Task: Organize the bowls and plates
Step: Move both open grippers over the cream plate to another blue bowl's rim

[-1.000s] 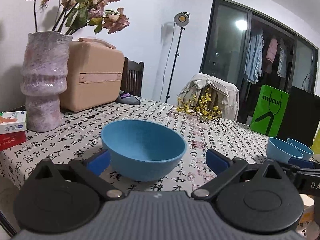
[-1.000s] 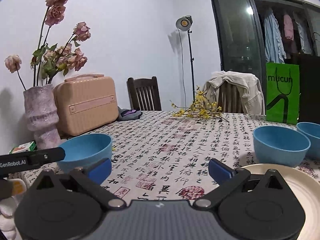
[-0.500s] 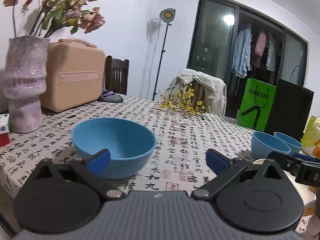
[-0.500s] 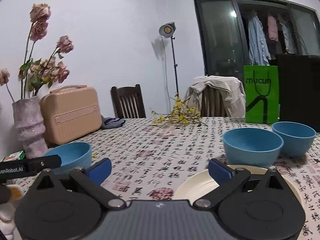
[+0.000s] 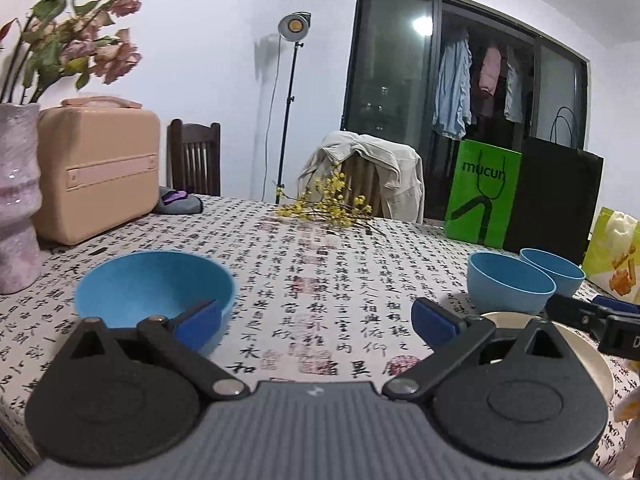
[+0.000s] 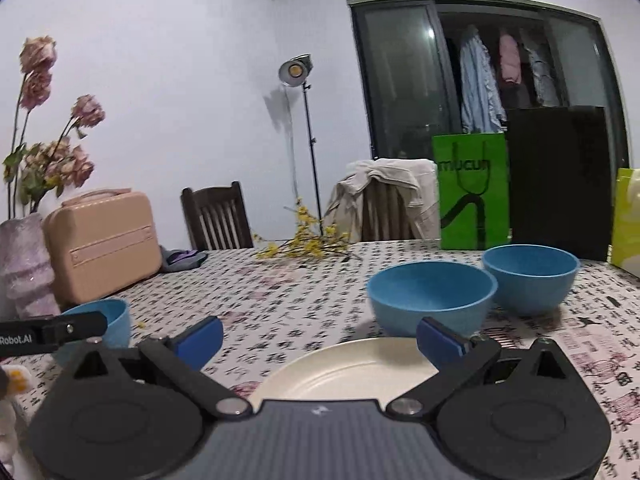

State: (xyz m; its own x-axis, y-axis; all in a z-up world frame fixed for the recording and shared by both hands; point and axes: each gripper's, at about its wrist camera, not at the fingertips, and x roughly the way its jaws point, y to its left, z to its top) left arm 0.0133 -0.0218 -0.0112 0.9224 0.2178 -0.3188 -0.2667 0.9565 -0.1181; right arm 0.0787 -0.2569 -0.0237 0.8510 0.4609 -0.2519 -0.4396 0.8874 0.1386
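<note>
A blue bowl (image 5: 154,286) stands on the patterned tablecloth, just ahead and left of my open, empty left gripper (image 5: 316,322); it also shows at the left of the right wrist view (image 6: 105,314). Two more blue bowls (image 6: 432,294) (image 6: 530,276) stand side by side at the right, also seen in the left wrist view (image 5: 510,282) (image 5: 554,270). A cream plate (image 6: 348,368) lies on the table under my open, empty right gripper (image 6: 320,340), in front of the nearer bowl. Part of the plate shows in the left wrist view (image 5: 582,344).
A pink vase with dried roses (image 5: 16,204) and a peach case (image 5: 96,172) stand at the left. Yellow flower sprigs (image 5: 324,206) lie mid-table. A green bag (image 5: 482,196), a black bag (image 5: 554,200) and a yellow-green bag (image 5: 614,254) stand at the far right.
Both grippers have swung to the right. The left blue bowl has slid from the centre to the left of the left view. The plate and two bowls have come to the centre of the right view.
</note>
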